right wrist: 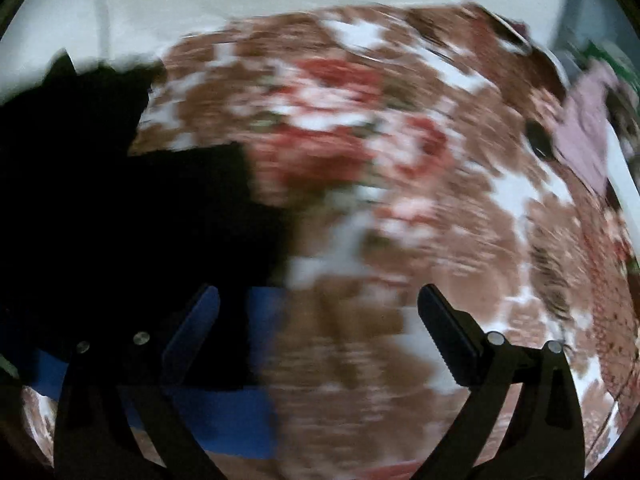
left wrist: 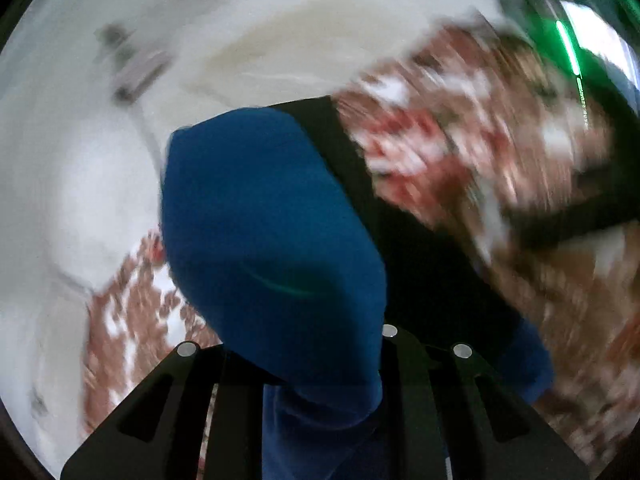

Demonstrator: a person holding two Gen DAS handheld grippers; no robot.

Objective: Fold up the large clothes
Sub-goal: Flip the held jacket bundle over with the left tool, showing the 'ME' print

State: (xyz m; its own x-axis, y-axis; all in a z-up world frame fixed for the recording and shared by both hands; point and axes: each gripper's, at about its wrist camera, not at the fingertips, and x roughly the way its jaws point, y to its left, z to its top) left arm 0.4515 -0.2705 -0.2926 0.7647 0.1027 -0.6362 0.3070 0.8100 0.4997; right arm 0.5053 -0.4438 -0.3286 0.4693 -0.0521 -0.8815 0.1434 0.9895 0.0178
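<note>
No text, label, brand or number can be read in either view. Both pictures are smeared by motion blur, so any print stays illegible.

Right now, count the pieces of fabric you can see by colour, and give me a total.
Blue and black: 1, the garment clamped in the left gripper
Brown, red and white floral: 1, the bedspread underneath
Pale pink: 1, a blurred cloth at the far right edge
Total: 3
</note>
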